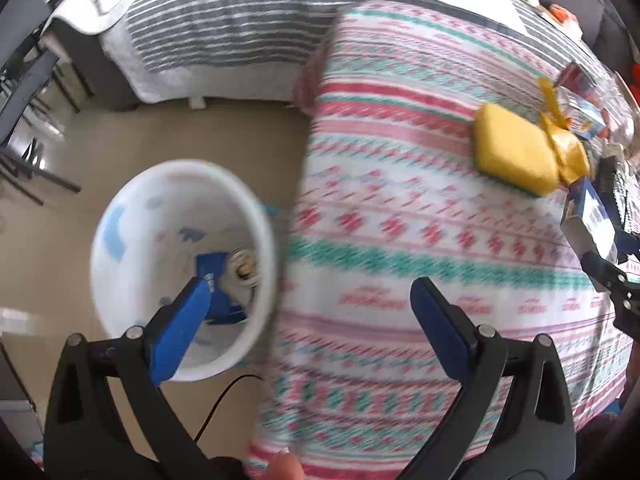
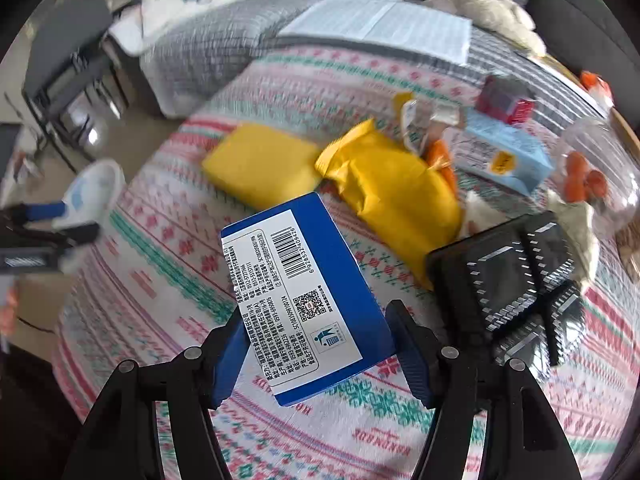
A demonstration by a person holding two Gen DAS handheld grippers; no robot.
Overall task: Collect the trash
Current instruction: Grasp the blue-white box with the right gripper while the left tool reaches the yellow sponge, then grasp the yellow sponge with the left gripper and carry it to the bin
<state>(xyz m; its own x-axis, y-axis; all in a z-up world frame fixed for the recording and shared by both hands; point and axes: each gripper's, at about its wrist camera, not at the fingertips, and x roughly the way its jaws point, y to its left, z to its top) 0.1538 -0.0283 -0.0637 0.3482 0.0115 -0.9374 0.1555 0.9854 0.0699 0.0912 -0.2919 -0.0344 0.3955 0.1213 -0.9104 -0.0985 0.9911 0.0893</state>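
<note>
My right gripper [image 2: 316,316] is shut on a blue box [image 2: 304,280] with a white barcode label, one pad on each long side, just above the patterned tablecloth [image 2: 168,264]. The same blue box [image 1: 588,212] shows at the right edge of the left wrist view. My left gripper [image 1: 312,286] is open and empty, over the table's edge beside a white bin [image 1: 120,280] on the floor. In the bin lie a blue carton [image 1: 210,264] and a crumpled wrapper [image 1: 244,268]. On the cloth lie a yellow sponge [image 2: 260,164] and a yellow packet [image 2: 392,188].
A black plastic tray [image 2: 512,272] sits right of the held box. Behind it are a light blue carton [image 2: 504,152], a red box [image 2: 504,100] and a clear tub [image 2: 592,168] with orange pieces. A grey striped bed [image 1: 224,28] stands beyond; a black cable [image 1: 224,396] runs on the floor.
</note>
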